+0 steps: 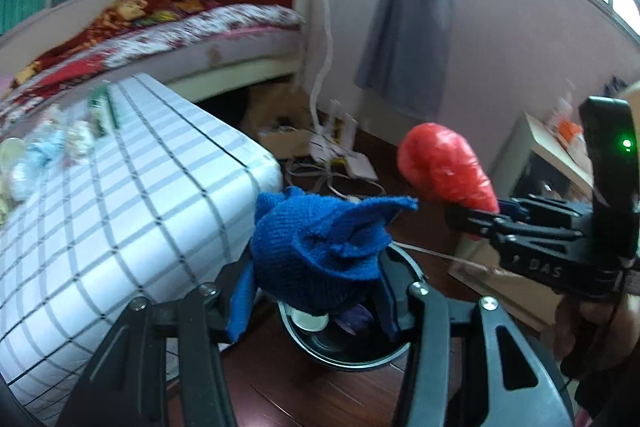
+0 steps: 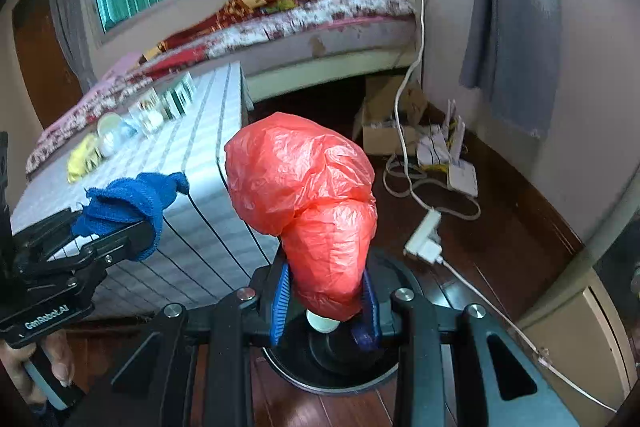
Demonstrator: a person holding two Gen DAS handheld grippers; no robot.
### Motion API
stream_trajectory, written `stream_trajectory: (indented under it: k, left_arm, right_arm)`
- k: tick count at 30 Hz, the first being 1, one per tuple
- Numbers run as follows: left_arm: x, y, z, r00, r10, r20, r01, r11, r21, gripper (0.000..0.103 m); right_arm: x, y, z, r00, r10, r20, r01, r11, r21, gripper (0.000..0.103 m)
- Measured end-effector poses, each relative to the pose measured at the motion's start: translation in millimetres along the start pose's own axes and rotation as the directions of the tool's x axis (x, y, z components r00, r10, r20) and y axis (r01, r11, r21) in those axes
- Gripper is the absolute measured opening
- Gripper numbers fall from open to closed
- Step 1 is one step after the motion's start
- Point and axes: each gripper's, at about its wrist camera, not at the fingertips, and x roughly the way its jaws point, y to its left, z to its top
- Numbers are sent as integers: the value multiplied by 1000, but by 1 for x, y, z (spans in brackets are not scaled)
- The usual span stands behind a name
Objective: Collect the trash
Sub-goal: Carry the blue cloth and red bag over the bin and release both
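My left gripper (image 1: 316, 303) is shut on a blue knitted cloth (image 1: 320, 247) and holds it over a black round bin (image 1: 352, 351) on the floor. It also shows in the right wrist view (image 2: 132, 203). My right gripper (image 2: 326, 303) is shut on a crumpled red plastic bag (image 2: 308, 203) above the same bin (image 2: 340, 375), which holds a white round object (image 2: 323, 323). The red bag (image 1: 444, 167) and right gripper (image 1: 480, 215) show at the right of the left wrist view.
A table with a grid-patterned cloth (image 1: 120, 195) stands to the left, with several small items (image 2: 120, 131) along its far side. Behind it is a bed (image 2: 304, 23). Cables, a power strip (image 2: 424, 243) and a cardboard box (image 2: 392, 123) lie on the wooden floor. A low cabinet (image 1: 552, 163) stands at the right.
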Motion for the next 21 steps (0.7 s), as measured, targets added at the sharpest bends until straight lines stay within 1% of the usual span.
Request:
stream_trajectory:
  k: [2, 4, 8, 10, 14, 16, 19, 20, 21]
  left_arm:
    - [7, -4, -3, 1000, -20, -19, 20, 1000, 11, 52]
    - [16, -8, -8, 999, -32, -38, 33, 999, 19, 52]
    - [41, -9, -18, 993, -63, -99, 63, 998, -2, 52]
    - [51, -8, -19, 990, -77, -117, 76, 997, -13, 52]
    - [72, -11, -25, 982, -96, -160, 91, 995, -34, 52]
    - [81, -12, -29, 977, -103, -186, 97, 994, -44, 52]
    - [93, -15, -35, 970, -109, -215, 100, 994, -50, 52]
    - [97, -15, -37, 967, -121, -223, 110, 992, -59, 53]
    - [102, -15, -39, 961, -145, -236, 131, 988, -76, 58]
  right_arm:
    - [5, -8, -8, 1000, -18, -17, 18, 1000, -1, 33]
    - [12, -17, -16, 999, -17, -41, 17, 1000, 5, 33]
    - [34, -27, -32, 995, -12, -97, 9, 1000, -28, 34]
    - [45, -27, -37, 992, -6, -123, 0, 999, -50, 34]
    - [72, -29, -46, 984, 7, -179, -21, 997, -74, 34]
    - [83, -30, -50, 978, -2, -210, -18, 996, -91, 34]
    - [95, -31, -52, 972, 13, -234, -36, 995, -96, 34]
    - [98, -31, -52, 971, 17, -240, -41, 994, -99, 34]
    - [102, -32, -52, 969, 24, -248, -49, 994, -97, 34]
